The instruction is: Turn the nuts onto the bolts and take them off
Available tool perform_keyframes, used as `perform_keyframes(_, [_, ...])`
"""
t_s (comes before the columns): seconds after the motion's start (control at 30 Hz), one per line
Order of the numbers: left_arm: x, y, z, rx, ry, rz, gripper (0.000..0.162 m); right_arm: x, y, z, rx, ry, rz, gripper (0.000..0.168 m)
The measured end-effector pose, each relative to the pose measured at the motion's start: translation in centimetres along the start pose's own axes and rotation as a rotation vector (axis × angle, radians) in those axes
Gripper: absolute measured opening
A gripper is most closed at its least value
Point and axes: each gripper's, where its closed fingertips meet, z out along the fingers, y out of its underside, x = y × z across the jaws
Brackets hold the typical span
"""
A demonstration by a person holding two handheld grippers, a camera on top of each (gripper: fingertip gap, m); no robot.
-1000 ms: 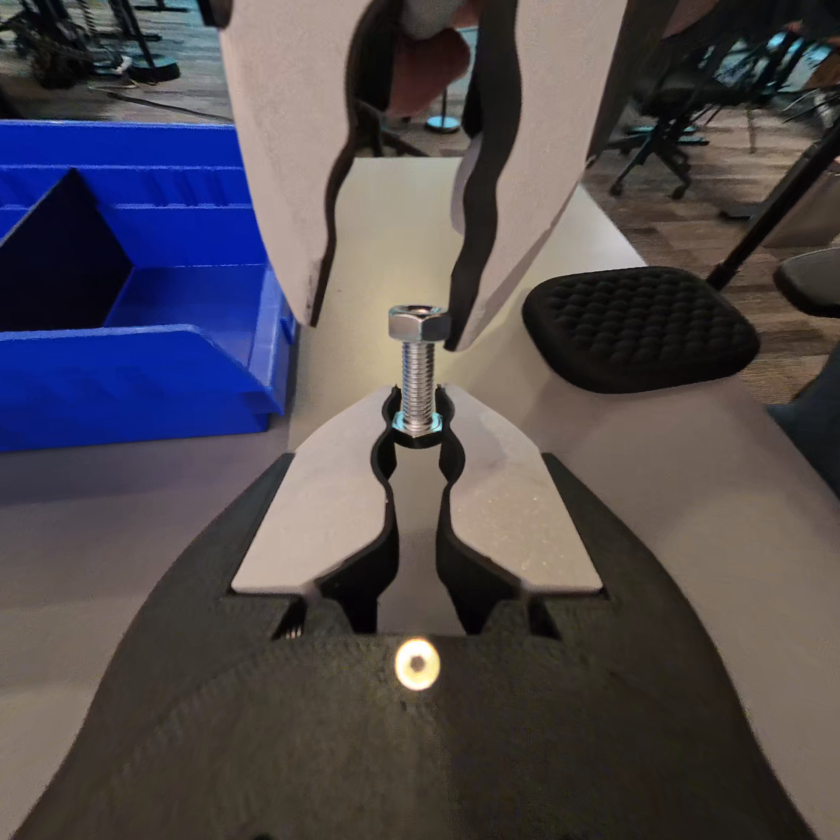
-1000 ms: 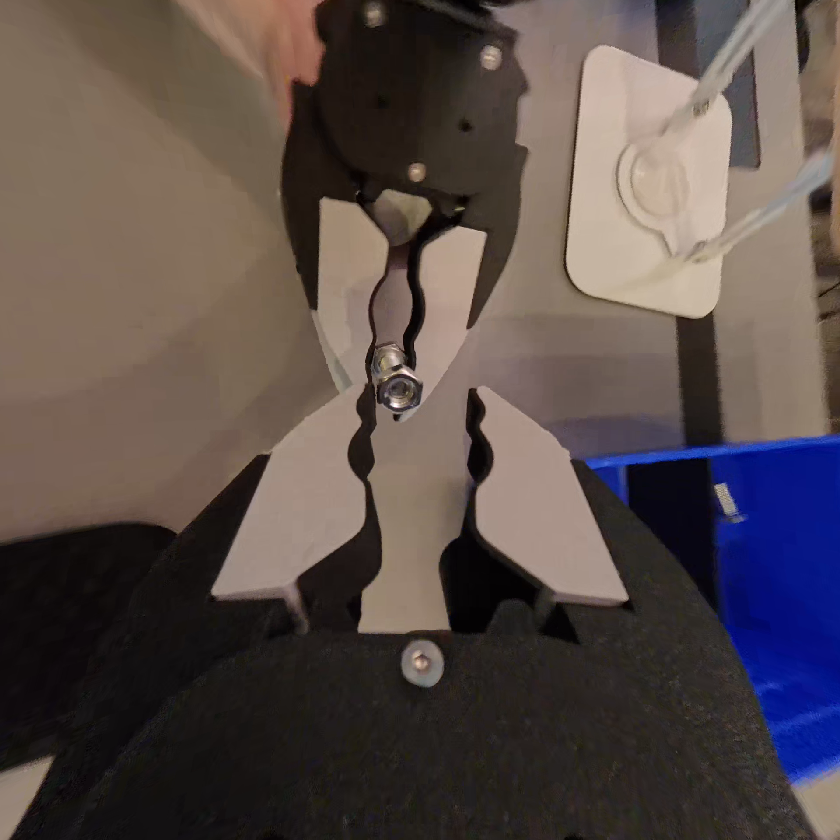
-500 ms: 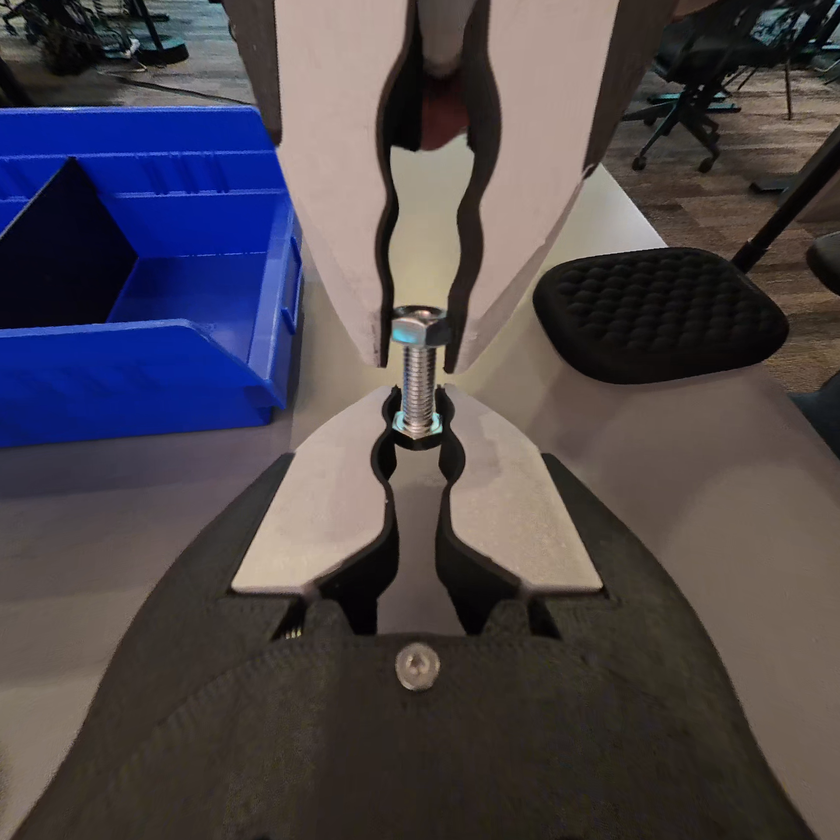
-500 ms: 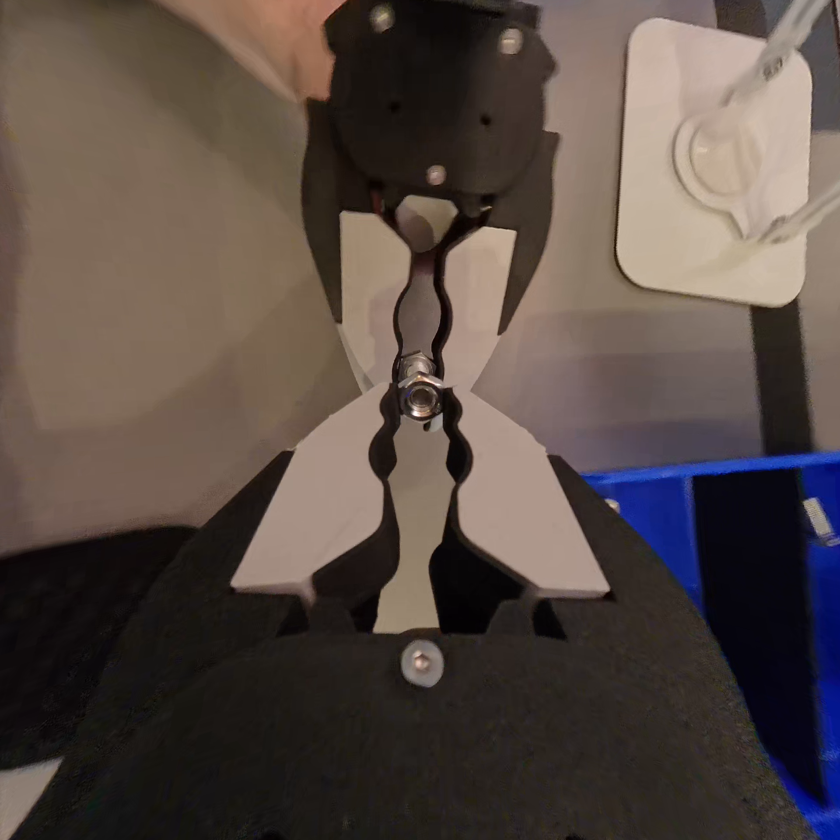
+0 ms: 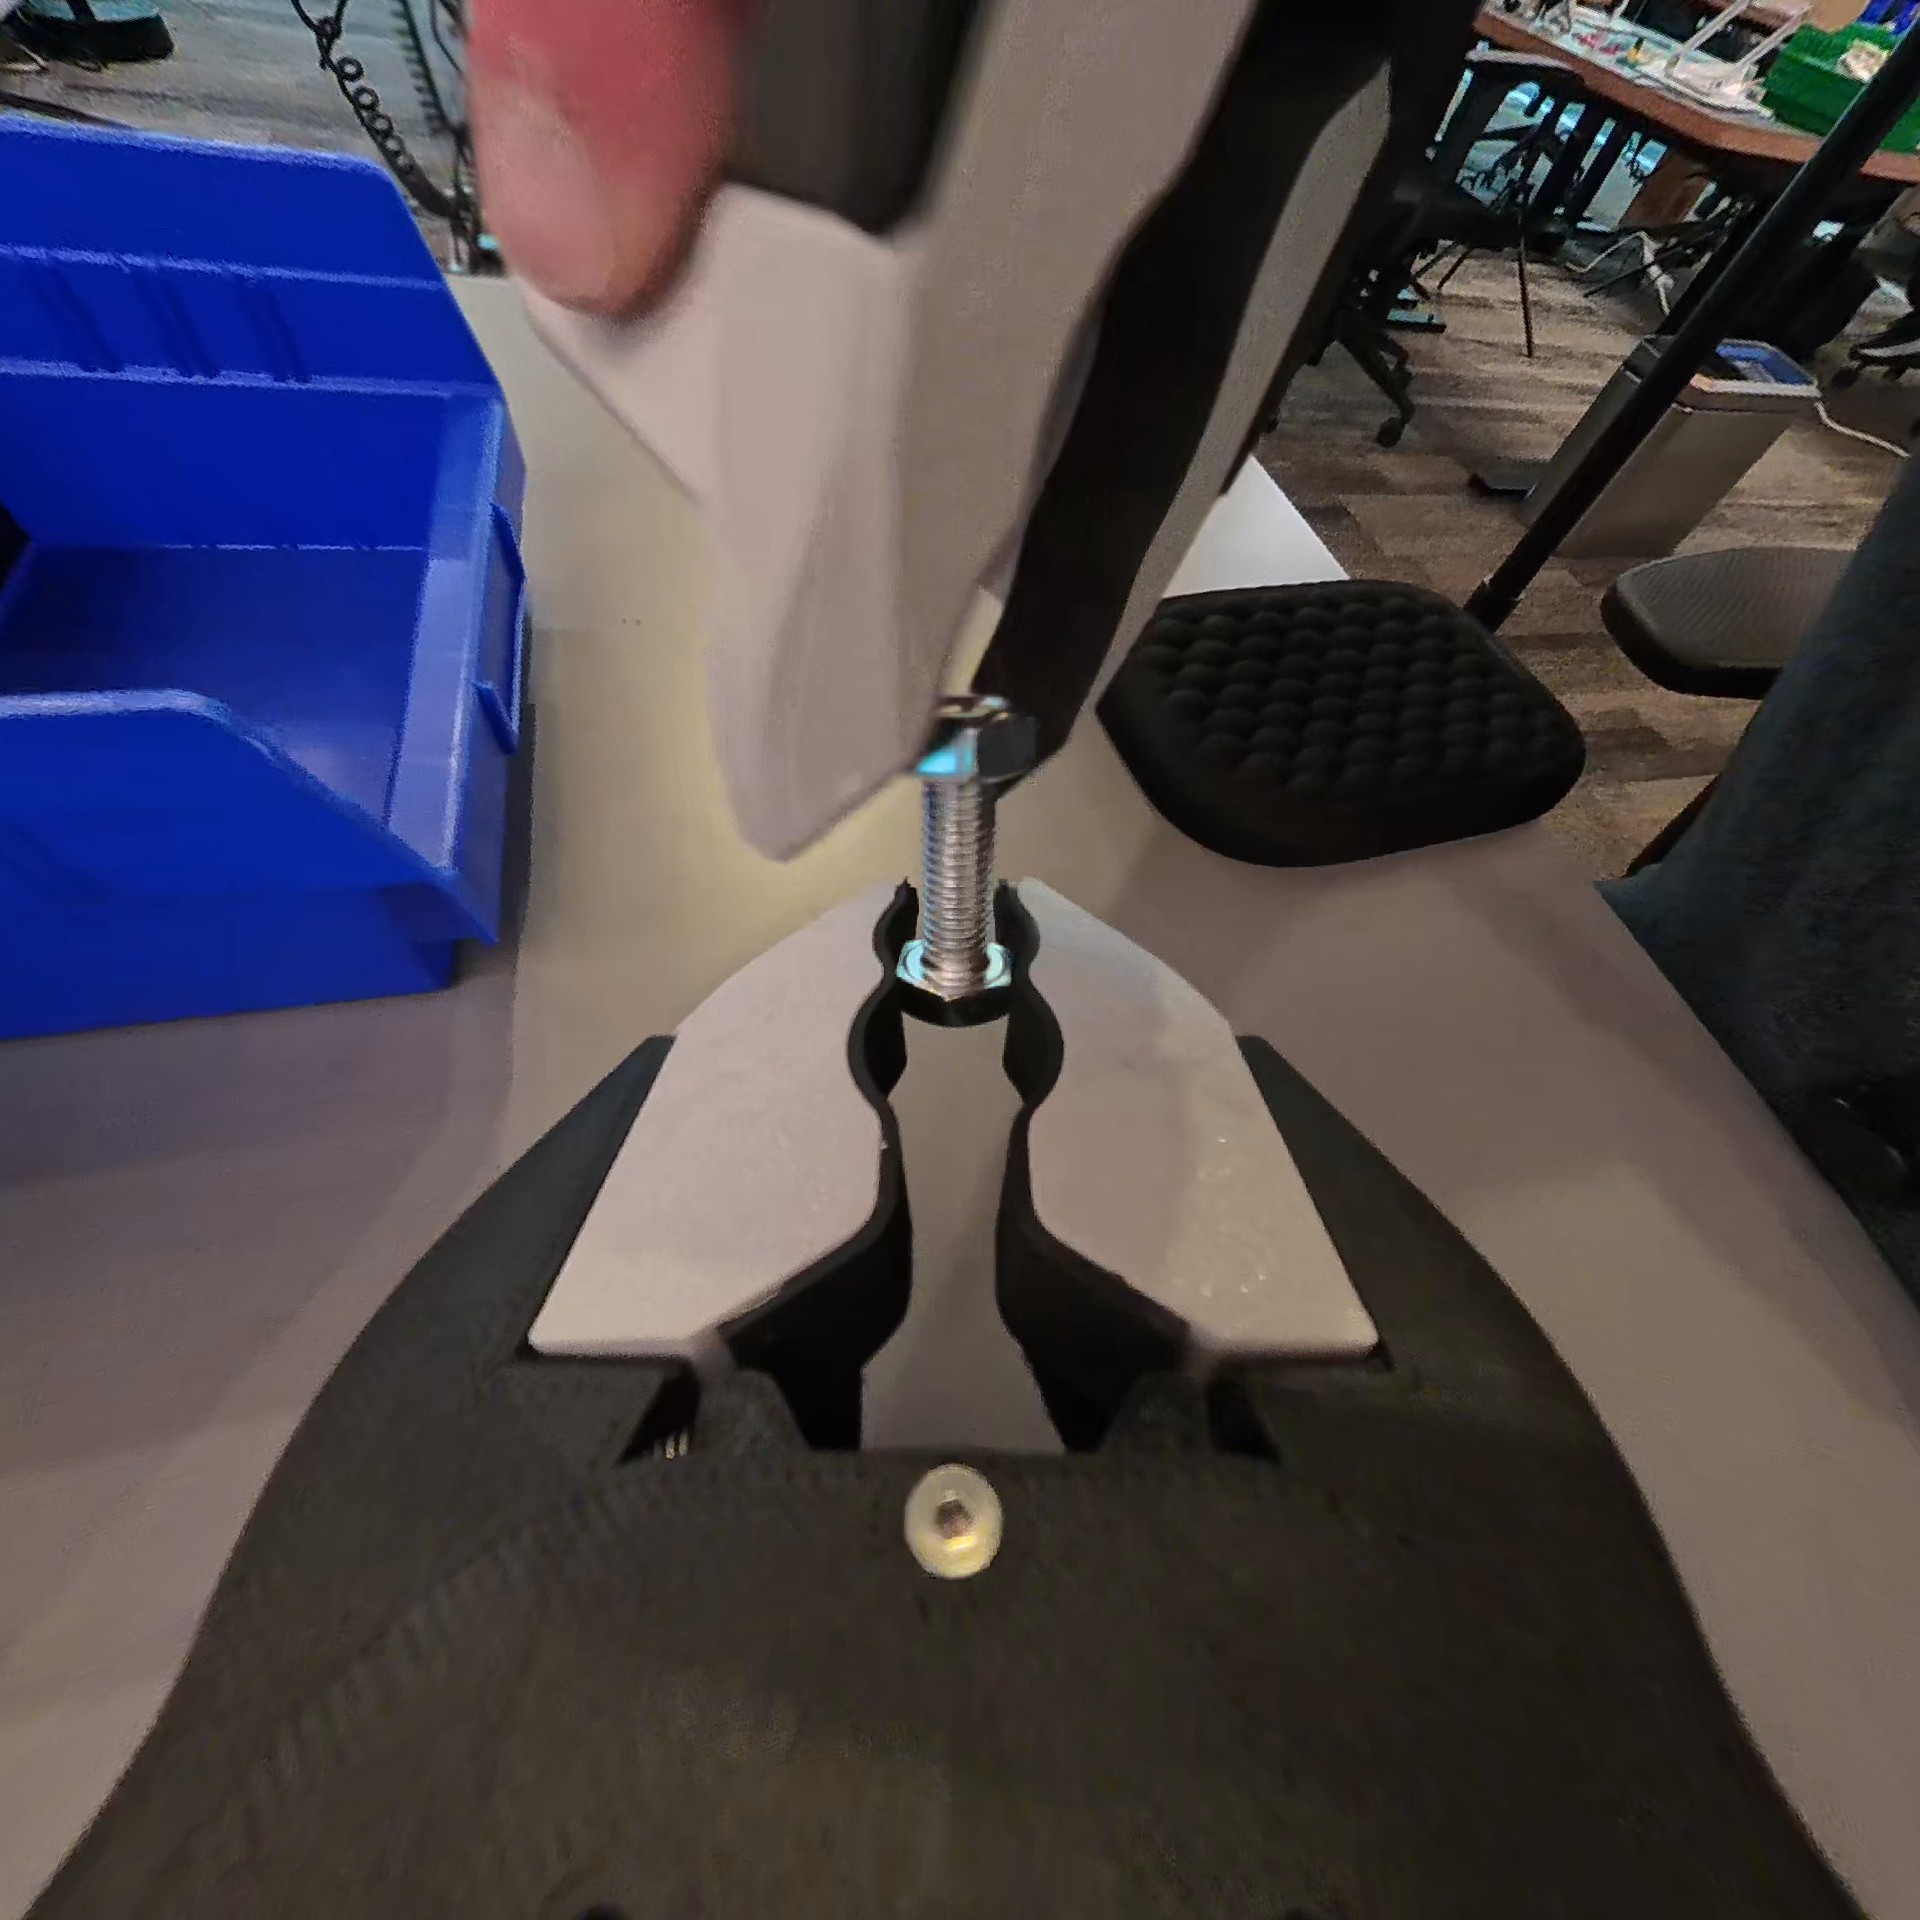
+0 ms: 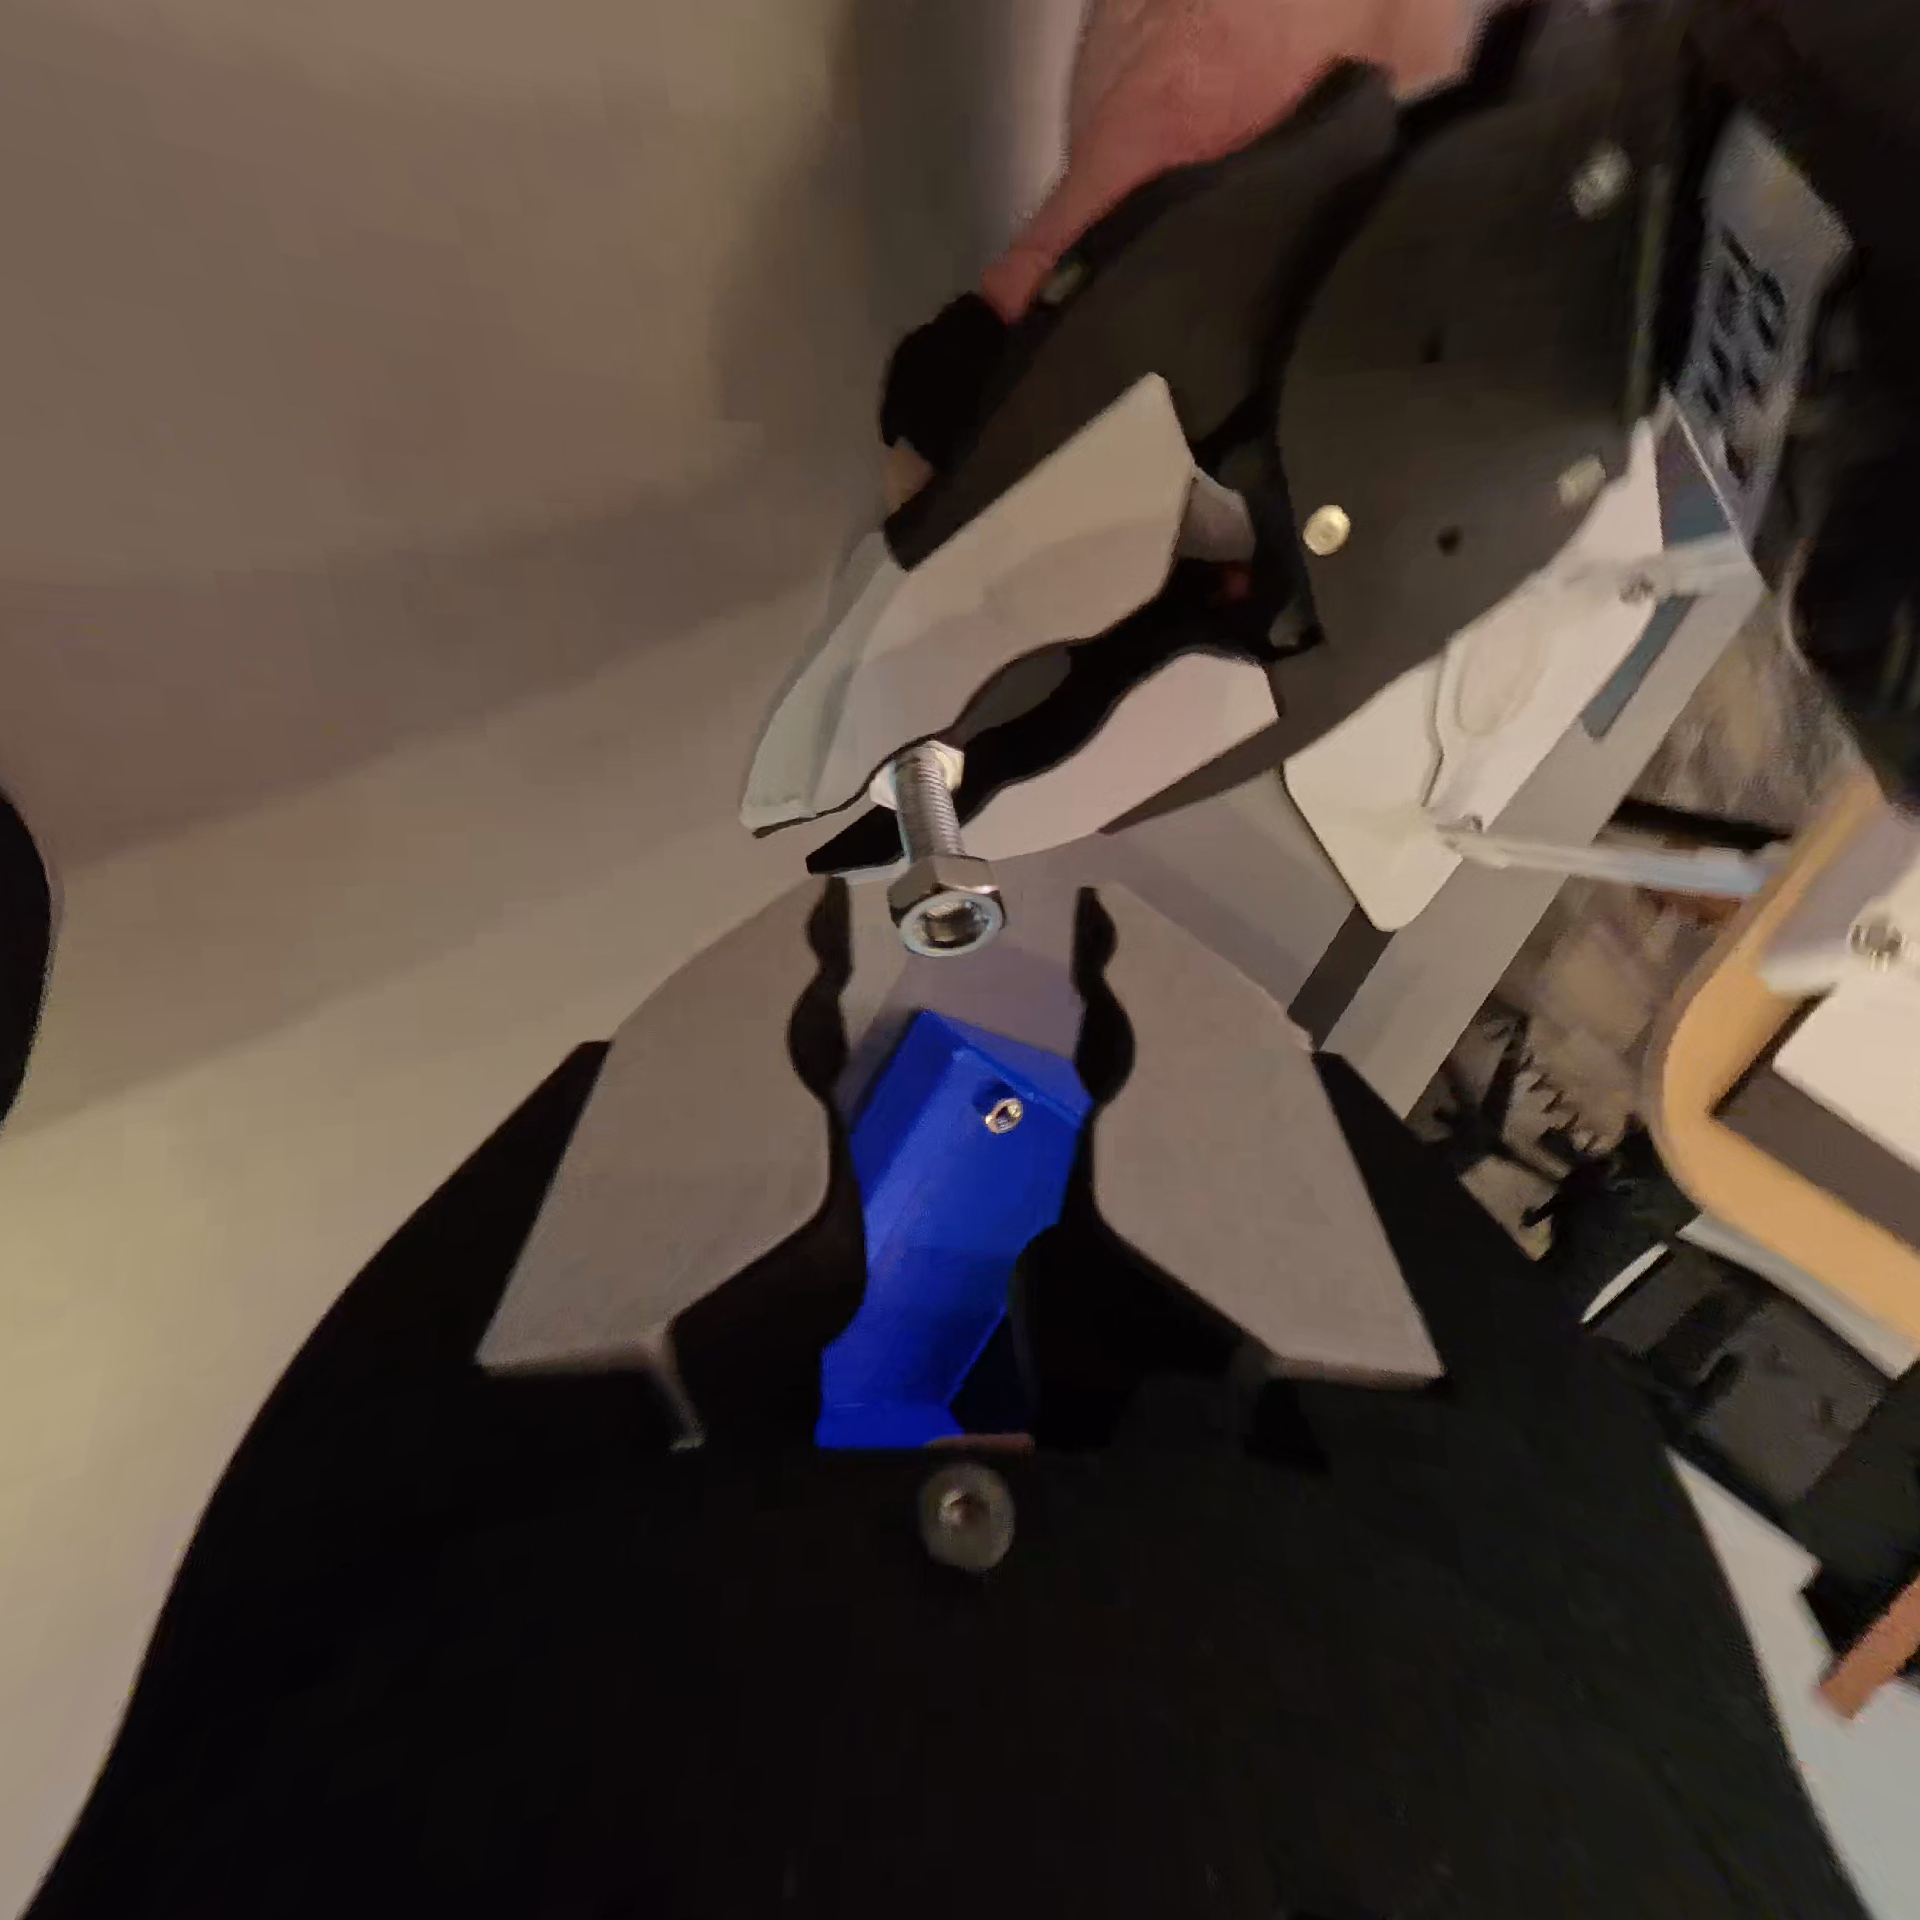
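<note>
A silver bolt [image 5: 951, 883] stands upright in my left gripper [image 5: 951, 971], which is shut on its head. A silver hex nut [image 5: 977, 743] sits on the top end of the thread. My right gripper [image 5: 966, 764] comes down from above, twisted to one side, with its fingertips around the nut. In the right wrist view the nut [image 6: 945, 914] lies between my right gripper's [image 6: 956, 904] tips with a gap on each side, so the jaws stand open. The left gripper [image 6: 904, 784] holds the bolt [image 6: 925, 821] there too. A thumb [image 5: 592, 156] shows at the top.
A blue bin [image 5: 239, 623] stands on the grey table [image 5: 1403, 1091] at the left. A black dimpled pad [image 5: 1340, 717] lies at the right by the table edge. A black pole [image 5: 1662, 364] and chairs stand beyond. The bin's corner [image 6: 935, 1195] shows between my right fingers. About 4 cm separates my left fingertips from my right.
My right gripper closed on the nut, twisted round with it, and now its jaws stand apart around the nut. The left gripper has kept the bolt still.
</note>
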Motion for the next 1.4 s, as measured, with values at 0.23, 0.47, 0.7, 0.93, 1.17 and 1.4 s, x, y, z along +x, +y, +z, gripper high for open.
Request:
perform_keyframes(0.23, [-1.7, -0.4, -0.8, 0.0, -0.122, 0.031, 0.015, 1.3, 0.2, -1.0, 0.186, -0.02, 0.554, 0.042])
perform_keyframes(0.47, [-2.0, -0.7, -0.7, -0.024, -0.206, 0.087, 0.015, 1.1, -0.2, -0.8, 0.384, -0.16, 0.994, 0.033])
perform_keyframes(0.7, [-2.2, -0.4, -0.7, -0.023, -0.192, 0.06, 0.015, 0.7, -0.6, -0.4, 0.364, -0.16, 0.918, 0.018])
perform_keyframes(0.93, [-0.4, 0.0, -0.2, -0.018, -0.029, 0.008, 0.014, -0.4, -1.2, -0.4, 0.23, -0.119, 0.494, 0.018])
perform_keyframes(1.17, [2.2, 0.5, -0.2, -0.003, 0.209, -0.067, 0.014, -1.3, -1.9, -0.5, 0.064, -0.009, -0.046, 0.018])
perform_keyframes(1.4, [2.8, -0.1, -0.8, 0.074, 0.318, -0.133, 0.014, -0.5, -1.8, -0.8, -0.051, 0.153, -0.277, 0.018])
